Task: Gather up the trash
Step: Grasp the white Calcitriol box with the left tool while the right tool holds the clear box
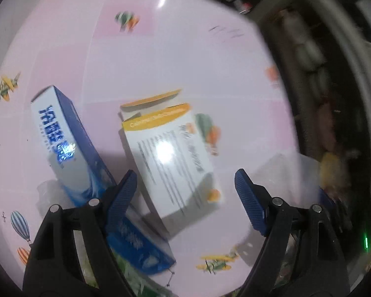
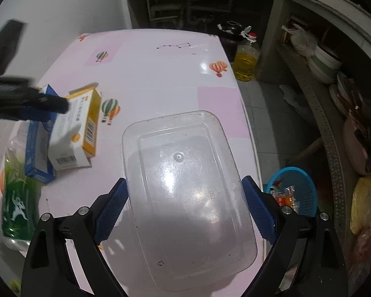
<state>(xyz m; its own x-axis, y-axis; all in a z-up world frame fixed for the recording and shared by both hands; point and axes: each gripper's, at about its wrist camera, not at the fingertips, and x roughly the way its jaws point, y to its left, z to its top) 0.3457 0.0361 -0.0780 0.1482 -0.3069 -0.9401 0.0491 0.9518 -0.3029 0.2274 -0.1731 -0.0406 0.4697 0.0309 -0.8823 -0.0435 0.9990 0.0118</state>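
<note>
A white and yellow box (image 1: 175,156) lies on the pink table (image 1: 185,57), just ahead of my open left gripper (image 1: 185,190), partly between its fingers. A blue and white box (image 1: 66,146) lies to its left, leaning on another blue box (image 1: 138,242). In the right wrist view the same yellow box (image 2: 74,128) and blue box (image 2: 37,148) lie at the left, with the left gripper (image 2: 49,104) over them. My right gripper (image 2: 183,205) is open, its fingers on either side of an upturned clear plastic container (image 2: 185,185).
A green-labelled plastic bottle (image 2: 14,198) lies at the table's left edge. A blue basket (image 2: 294,193) with wrappers stands on the floor right of the table. An oil bottle (image 2: 246,61) and shelves with dishes (image 2: 326,66) are beyond.
</note>
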